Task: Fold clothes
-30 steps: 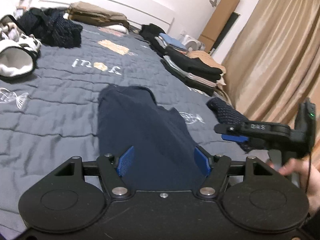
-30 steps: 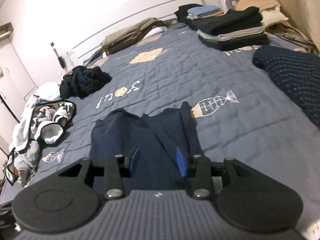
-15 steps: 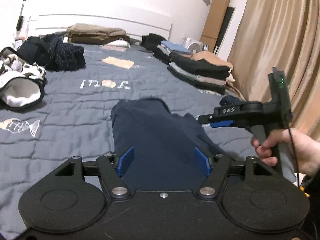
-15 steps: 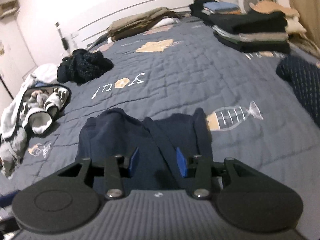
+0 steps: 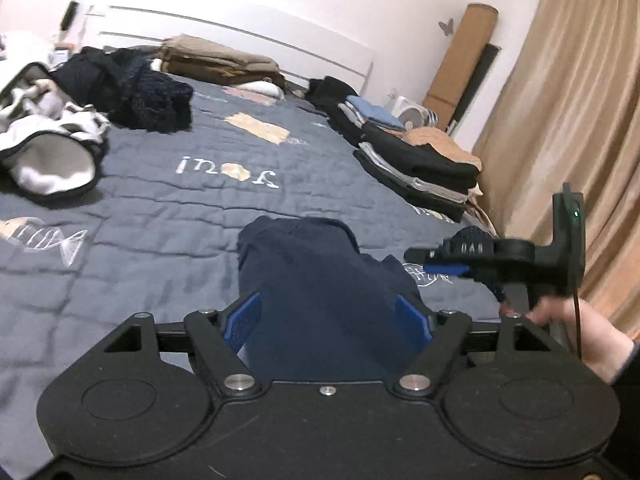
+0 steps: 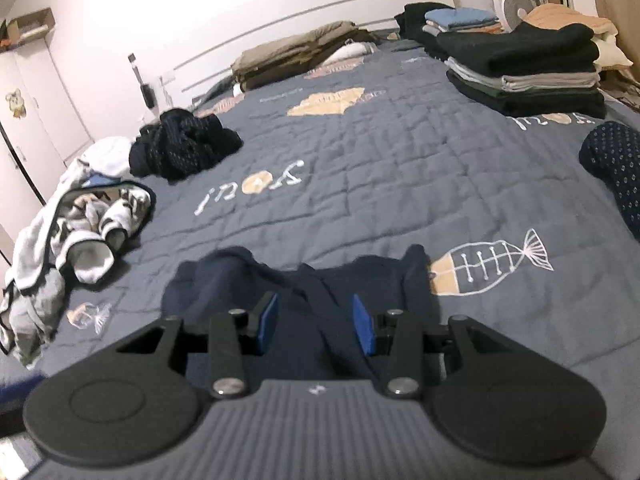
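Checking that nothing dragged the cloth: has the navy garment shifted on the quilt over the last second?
Cannot tell. In the right wrist view the navy garment keeps its edge beside the fish print; only the camera's framing changed.

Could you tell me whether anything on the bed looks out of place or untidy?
Yes: on the left side a dark garment and a white one lie crumpled in heaps, while the stack on the right is neatly folded.
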Tool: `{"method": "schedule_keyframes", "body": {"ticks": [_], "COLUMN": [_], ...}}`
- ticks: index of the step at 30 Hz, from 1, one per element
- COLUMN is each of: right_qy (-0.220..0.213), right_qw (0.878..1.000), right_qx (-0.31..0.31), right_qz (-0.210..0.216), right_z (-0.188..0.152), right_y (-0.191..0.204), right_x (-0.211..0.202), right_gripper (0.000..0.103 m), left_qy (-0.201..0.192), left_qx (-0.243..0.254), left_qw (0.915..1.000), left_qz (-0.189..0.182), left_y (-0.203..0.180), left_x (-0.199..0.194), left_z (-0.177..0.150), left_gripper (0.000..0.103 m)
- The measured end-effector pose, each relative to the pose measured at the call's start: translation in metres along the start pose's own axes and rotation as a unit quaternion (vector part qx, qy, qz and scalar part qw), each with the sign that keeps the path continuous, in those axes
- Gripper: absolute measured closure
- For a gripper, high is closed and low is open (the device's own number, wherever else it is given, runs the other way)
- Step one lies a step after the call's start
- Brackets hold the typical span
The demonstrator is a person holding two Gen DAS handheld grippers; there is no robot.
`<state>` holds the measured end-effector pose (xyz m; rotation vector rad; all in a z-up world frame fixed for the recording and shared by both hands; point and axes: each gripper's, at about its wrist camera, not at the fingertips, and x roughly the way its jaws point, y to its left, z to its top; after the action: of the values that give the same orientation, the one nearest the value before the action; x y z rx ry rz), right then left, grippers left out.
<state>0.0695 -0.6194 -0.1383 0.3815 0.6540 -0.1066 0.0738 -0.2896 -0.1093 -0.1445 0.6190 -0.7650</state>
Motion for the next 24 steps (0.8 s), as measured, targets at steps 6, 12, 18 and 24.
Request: {"method": "schedule_keyframes", "body": {"ticks": [6, 12, 18, 24], "right_qy": [-0.001, 0.016, 0.033, 0.038], "right_qw": [1.0, 0.999, 0.996, 0.995], "right_qx": [-0.029, -0.037, -0.073, -0.077], "right_qz": [0.004, 0.021, 0.041, 0.041], "right_z": [0.006, -0.003, -0.016, -0.021], "right_y": [-0.008, -0.02, -0.013, -0.01], "right_x": [0.001, 0.011, 0.022, 0.033], "right_gripper": [0.061, 0.061, 0.06, 0.06], "left_qy": [-0.004, 0.02, 0.022, 0.025], "left_qx": [-0.004, -0.007, -0.018, -0.022], "left_qw": [0.9999, 0.9994, 0.999, 0.9992], "left_qz": [-0.013, -0.027, -0.033, -0.022], "left_y": [-0.004, 0.004, 0.005, 0.009], "left_x": [0.04, 0.058, 0.061, 0.063], "left_z": [0.015, 0.001, -0.003, -0.005], "left_gripper": [0.03, 0.03, 0.03, 0.03]}}
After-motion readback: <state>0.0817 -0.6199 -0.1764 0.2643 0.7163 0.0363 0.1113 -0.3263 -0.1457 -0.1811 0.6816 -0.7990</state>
